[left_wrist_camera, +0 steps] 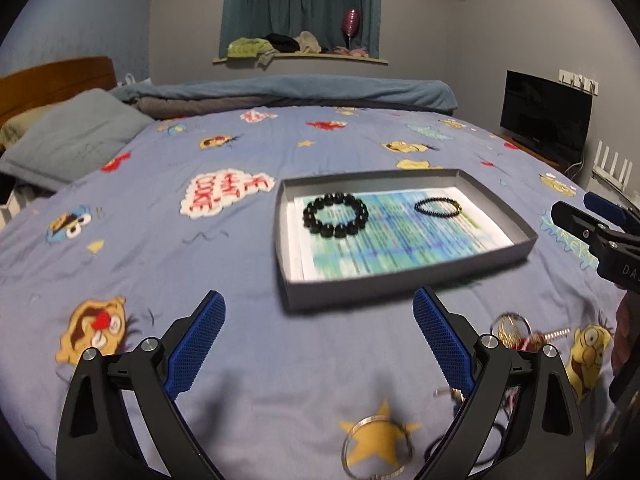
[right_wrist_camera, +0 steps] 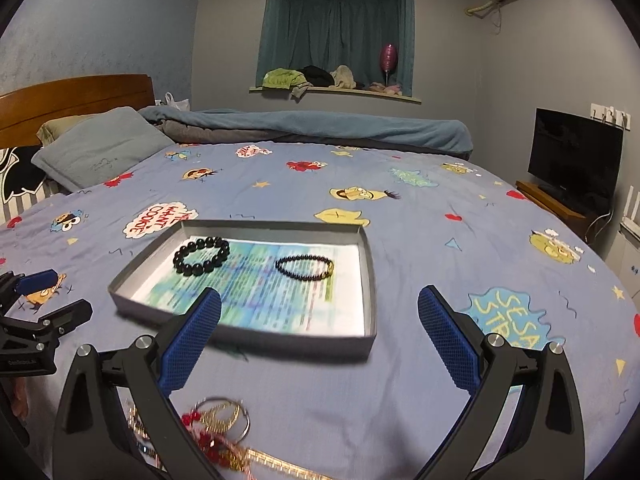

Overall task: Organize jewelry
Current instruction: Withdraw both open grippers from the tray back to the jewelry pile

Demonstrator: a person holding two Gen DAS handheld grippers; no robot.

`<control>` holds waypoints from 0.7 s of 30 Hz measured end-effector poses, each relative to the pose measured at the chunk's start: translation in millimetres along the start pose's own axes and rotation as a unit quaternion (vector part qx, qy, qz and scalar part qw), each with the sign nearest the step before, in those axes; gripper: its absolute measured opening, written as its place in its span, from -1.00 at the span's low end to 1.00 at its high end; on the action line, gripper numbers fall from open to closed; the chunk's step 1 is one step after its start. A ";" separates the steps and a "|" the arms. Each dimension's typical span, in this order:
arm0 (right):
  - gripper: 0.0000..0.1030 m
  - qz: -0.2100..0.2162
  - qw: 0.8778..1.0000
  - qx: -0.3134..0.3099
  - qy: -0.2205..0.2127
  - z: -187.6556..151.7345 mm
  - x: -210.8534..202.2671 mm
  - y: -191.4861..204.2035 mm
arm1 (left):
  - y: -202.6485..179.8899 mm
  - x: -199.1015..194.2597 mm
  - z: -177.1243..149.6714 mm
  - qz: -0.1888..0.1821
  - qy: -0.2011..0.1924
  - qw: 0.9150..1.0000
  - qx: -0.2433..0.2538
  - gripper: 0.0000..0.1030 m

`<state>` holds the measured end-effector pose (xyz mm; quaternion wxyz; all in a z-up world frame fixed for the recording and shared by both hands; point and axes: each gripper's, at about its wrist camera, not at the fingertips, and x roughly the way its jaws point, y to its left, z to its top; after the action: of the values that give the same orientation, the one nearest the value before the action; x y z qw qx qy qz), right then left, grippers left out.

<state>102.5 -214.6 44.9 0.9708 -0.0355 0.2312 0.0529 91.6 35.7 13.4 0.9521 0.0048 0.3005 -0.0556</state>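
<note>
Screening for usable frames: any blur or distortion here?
Left wrist: tray edge and printed sheet smeared, as from motion, dim light, bed horizon bowed by the fisheye. Right wrist: sharper far off, near tray rim and jewelry pile blurred.

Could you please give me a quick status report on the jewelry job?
Left gripper and right gripper open, empty. Two black beaded bracelets in shallow grey box. Gold-and-red jewelry pile on bedspread. Nothing blocking.

Black tongs (left_wrist_camera: 318, 312), blue textured pads (left_wrist_camera: 196, 350), silver screws.
</note>
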 end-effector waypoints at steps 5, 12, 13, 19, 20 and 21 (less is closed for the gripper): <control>0.89 0.004 1.000 -0.002 0.007 -16.7 -8.9 -1.6 | -4.4 -9.0 -14.2 0.010 -0.003 1.000 0.017 0.83; 0.89 0.005 1.000 -0.016 0.014 -36.8 -15.8 0.8 | -7.2 -14.9 -30.1 -0.006 0.009 1.000 0.014 0.83; 0.89 0.005 1.000 -0.016 0.017 -38.9 -16.6 0.6 | -8.5 -15.1 -30.9 -0.004 0.010 1.000 0.016 0.83; 0.89 0.016 1.000 -0.006 0.023 -48.1 -23.2 -5.2 | -11.2 -19.2 -40.4 -0.013 0.018 1.000 0.018 0.83; 0.89 0.016 1.000 -0.005 0.024 -49.5 -24.3 -6.1 | -11.9 -19.7 -42.0 -0.013 0.019 1.000 0.019 0.83; 0.89 0.016 1.000 -0.005 0.025 -50.1 -24.6 -6.7 | -12.8 -20.5 -43.5 -0.012 0.020 1.000 0.021 0.83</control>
<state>59.1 -228.1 11.7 0.9637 -0.0381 0.2553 0.0686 48.7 27.0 -10.1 0.9449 0.0219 0.3184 -0.0733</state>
